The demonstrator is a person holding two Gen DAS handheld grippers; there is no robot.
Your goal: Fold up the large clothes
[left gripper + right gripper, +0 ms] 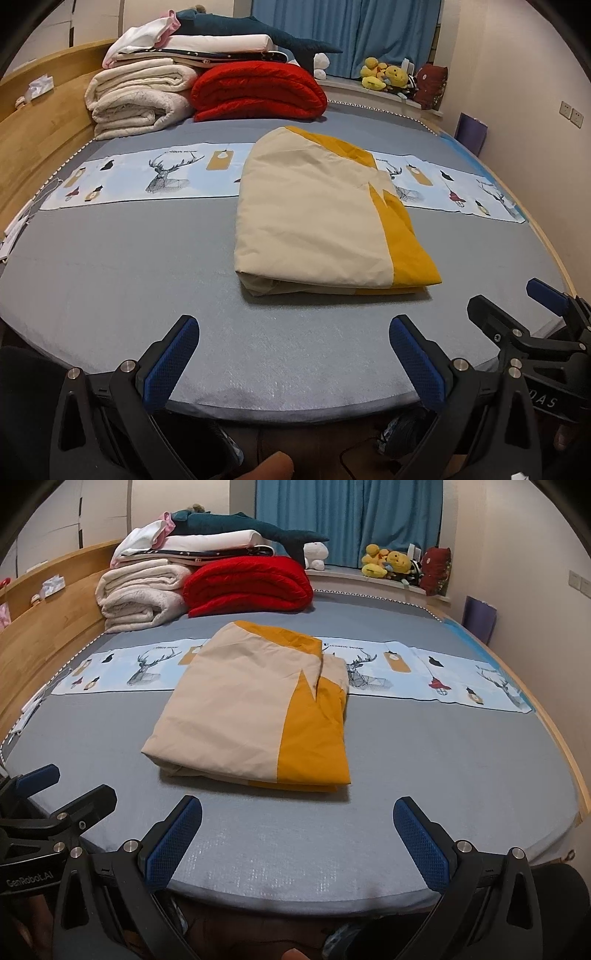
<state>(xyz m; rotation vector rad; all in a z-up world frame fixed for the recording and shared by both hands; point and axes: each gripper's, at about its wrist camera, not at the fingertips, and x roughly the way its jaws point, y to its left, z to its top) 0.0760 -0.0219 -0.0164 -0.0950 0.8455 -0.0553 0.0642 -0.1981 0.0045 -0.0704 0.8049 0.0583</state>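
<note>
Both my grippers, left gripper (293, 334) and right gripper (297, 814), hang with fingers spread, empty. The folded cream-and-yellow cloth (255, 709) lies straight ahead between them, long axis running away from me.

The folded cloth (325, 218) lies on the bed (122, 273), midway across and overlapping a printed strip (147, 175) that runs from the left edge to the right edge. Behind it, at the far left corner, stacked blankets (207, 85) rest against the headboard (40, 122). Both tools, the left tool (293, 354) and the right tool (297, 834), hover spread apart over the near edge, clear of the cloth.
</note>
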